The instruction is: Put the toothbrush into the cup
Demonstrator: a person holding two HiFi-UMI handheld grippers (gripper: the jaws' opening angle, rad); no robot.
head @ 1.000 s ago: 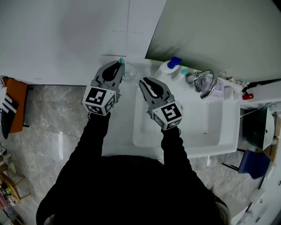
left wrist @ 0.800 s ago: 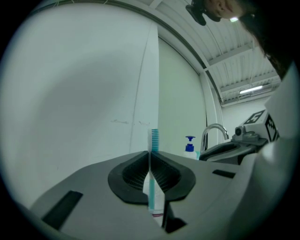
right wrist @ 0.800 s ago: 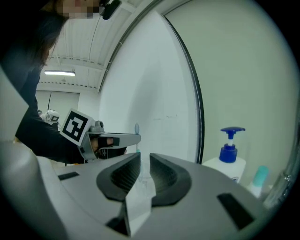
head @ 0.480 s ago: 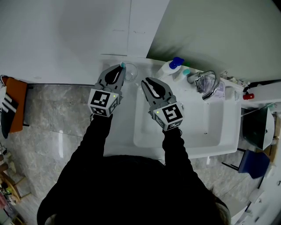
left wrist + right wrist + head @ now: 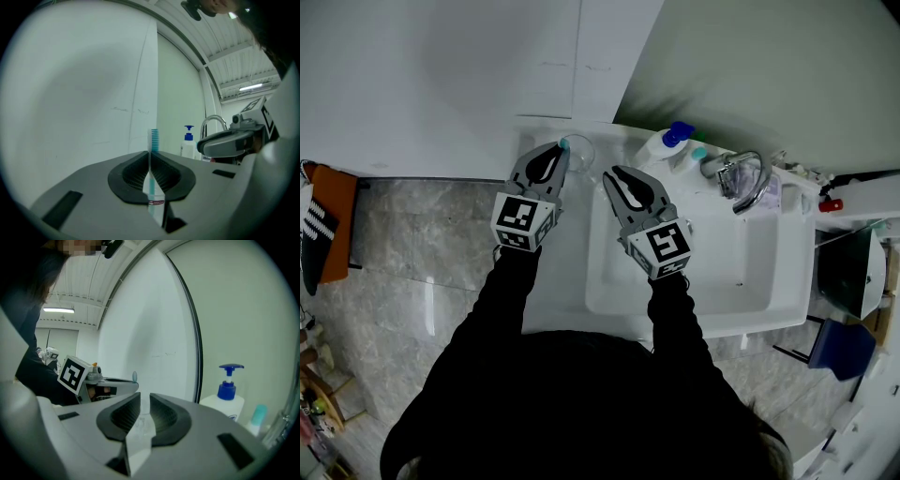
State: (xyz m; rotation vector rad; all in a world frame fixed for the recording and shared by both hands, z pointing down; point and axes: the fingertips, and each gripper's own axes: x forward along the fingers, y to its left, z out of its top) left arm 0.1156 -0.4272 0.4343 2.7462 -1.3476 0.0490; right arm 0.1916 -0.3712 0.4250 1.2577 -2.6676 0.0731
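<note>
1 toothbrush (image 5: 151,187) is pinched upright between the pressed-together jaws of the left gripper (image 5: 559,151); its handle is white and teal, and its blue bristles are seen above the ribbed black pads. In the head view its teal head is seen at the left rim of 1 cup (image 5: 580,153), a clear round glass set on the far left corner of the sink top. Whether the lower end is inside the cup cannot be told.

2 grippers are counted. The jaws of the right gripper (image 5: 613,174) are held slightly apart with nothing pinched; it is kept just right of the left one, over the near left part of the basin (image 5: 741,272), apart from the cup.

To the right, along the far edge, 2 bottles are found: a white pump bottle (image 5: 660,146) with a blue pump, and a smaller one with a teal cap (image 5: 695,153). 1 curved chrome faucet (image 5: 748,183) is placed further right. The basin is white, glossy and rectangular with rounded corners. Grey marbled floor tiles (image 5: 412,253) are seen at the left, with an orange cloth (image 5: 336,220) at the edge.
</note>
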